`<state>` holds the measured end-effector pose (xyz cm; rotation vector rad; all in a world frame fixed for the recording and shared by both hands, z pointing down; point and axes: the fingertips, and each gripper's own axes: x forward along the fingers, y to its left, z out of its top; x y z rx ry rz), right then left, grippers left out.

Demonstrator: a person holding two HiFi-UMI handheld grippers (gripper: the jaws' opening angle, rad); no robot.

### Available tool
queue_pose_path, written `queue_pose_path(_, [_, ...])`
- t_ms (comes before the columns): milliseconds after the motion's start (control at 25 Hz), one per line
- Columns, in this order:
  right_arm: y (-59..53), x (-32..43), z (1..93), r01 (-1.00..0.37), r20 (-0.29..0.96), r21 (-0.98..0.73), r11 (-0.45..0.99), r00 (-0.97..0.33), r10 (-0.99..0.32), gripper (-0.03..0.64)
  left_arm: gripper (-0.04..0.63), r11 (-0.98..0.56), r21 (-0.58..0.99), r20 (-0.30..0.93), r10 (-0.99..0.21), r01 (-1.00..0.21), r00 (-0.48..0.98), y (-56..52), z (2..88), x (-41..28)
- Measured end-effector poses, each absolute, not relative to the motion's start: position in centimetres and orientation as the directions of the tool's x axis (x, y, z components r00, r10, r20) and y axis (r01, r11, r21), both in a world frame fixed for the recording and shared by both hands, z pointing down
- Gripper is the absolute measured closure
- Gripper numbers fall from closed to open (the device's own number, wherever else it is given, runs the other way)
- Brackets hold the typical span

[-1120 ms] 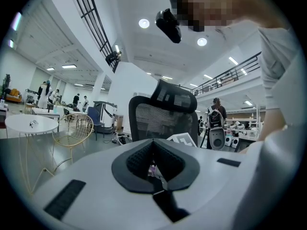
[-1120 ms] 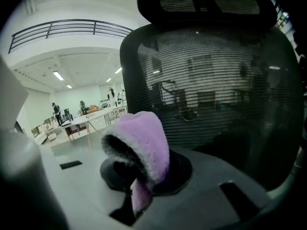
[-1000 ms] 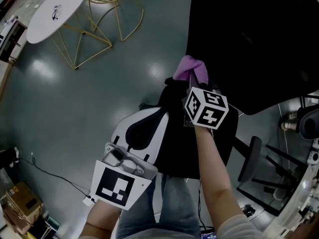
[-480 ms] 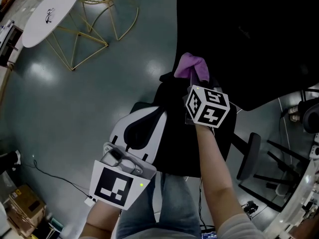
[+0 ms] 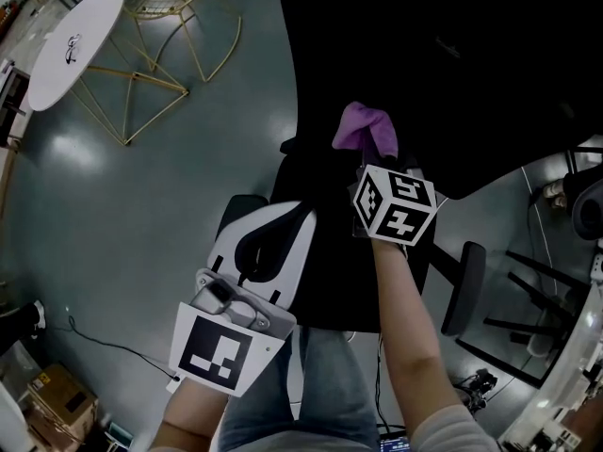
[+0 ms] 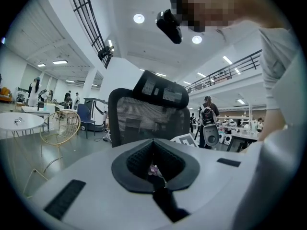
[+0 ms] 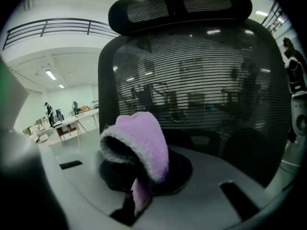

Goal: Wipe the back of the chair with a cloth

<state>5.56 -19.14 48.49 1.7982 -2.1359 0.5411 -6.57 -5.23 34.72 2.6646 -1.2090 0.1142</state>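
A fluffy purple cloth (image 7: 141, 145) is pinched in the right gripper (image 7: 136, 190) mid-frame, near the black mesh chair back (image 7: 201, 75); the left gripper (image 6: 154, 174) is seen pressed together, lower left

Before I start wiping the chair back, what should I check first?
1. Cloth held in right gripper: ok, jaws shut on it.
2. Chair back in front of cloth: ok, its mesh fills the right gripper view.
3. Cloth touching mesh: cannot tell.
4. Left gripper out of the way: ok, jaws together, held lower and to the left in the head view.
5. Chair steady: cannot tell.
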Motion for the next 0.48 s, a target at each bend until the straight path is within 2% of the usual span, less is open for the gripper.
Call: queue_pose_path(480, [-17.9, 13.5, 49.1, -0.995, 0.469, -0.089, 0.034, -0.071, -0.88, 0.571, 0.583, -0.712, 0.161, 0.16, -0.665, -0.684, 0.73, -5.5, 34.9, -1.0])
